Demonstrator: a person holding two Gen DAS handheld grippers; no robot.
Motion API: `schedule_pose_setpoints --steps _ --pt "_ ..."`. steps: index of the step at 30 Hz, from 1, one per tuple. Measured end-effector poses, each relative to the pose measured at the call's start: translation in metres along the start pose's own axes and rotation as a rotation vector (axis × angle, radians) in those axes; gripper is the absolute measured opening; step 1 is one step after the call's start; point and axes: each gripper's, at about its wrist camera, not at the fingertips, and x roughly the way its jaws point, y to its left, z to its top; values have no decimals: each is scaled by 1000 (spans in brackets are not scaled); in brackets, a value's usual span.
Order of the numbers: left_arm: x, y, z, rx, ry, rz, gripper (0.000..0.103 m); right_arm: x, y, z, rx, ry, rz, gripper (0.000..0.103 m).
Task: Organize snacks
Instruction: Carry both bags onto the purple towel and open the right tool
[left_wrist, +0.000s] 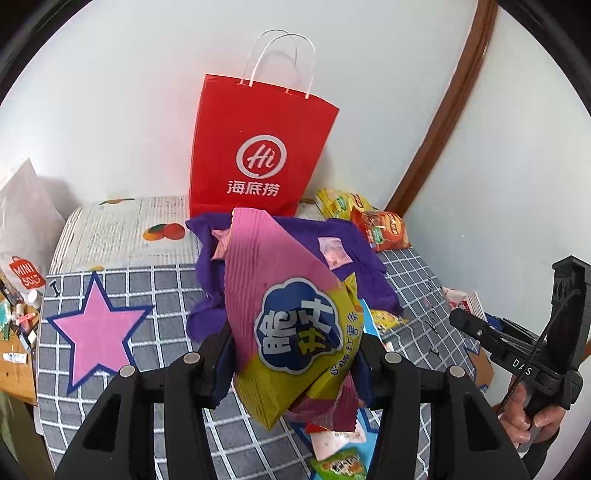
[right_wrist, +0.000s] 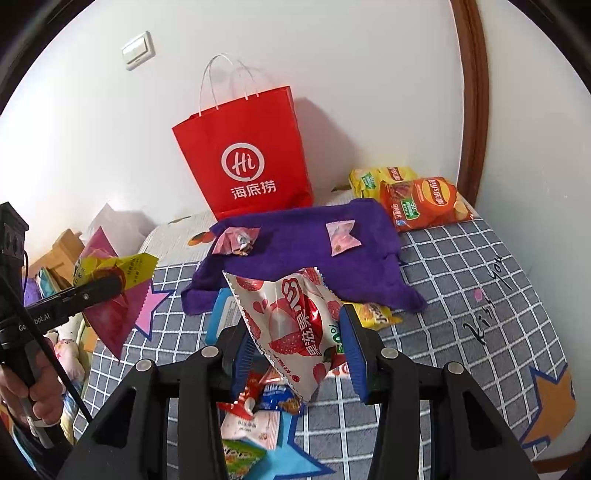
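Observation:
My left gripper (left_wrist: 295, 354) is shut on a pink and yellow snack bag (left_wrist: 284, 314) with a blue cloud logo, held up above the bed. My right gripper (right_wrist: 295, 343) is shut on a white and red strawberry-print packet (right_wrist: 291, 325), also lifted. Each gripper shows in the other's view, the right gripper (left_wrist: 465, 321) and the left gripper (right_wrist: 99, 288). A red paper bag (right_wrist: 247, 158) with white handles stands upright against the wall. In front of it lies a purple cloth (right_wrist: 295, 243) with two small pink packets (right_wrist: 341, 236) on it. Loose snacks (right_wrist: 258, 417) lie below the grippers.
Orange chips (right_wrist: 424, 203) and yellow chips (right_wrist: 376, 177) lie at the back right corner of the grey checked bedsheet (right_wrist: 461, 266). A white shop bag (left_wrist: 26, 229) and a cluttered desk (left_wrist: 18, 325) stand left of the bed. A brown door frame (left_wrist: 443, 129) runs up on the right.

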Motion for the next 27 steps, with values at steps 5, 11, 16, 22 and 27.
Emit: schedule_pose_setpoints --steps 5,11,16,22,27 --pt "14 10 15 -19 2 -1 50 18 -4 15 10 12 0 44" --pt "32 18 30 -21 3 9 50 36 -4 29 7 15 9 44" --pt "54 27 40 -32 12 4 50 53 -6 38 -5 18 -2 44" --pt "86 35 54 -54 35 4 50 76 -11 48 -17 29 -15 44" --pt "105 38 62 -74 50 1 50 96 -27 56 -3 48 -41 44"
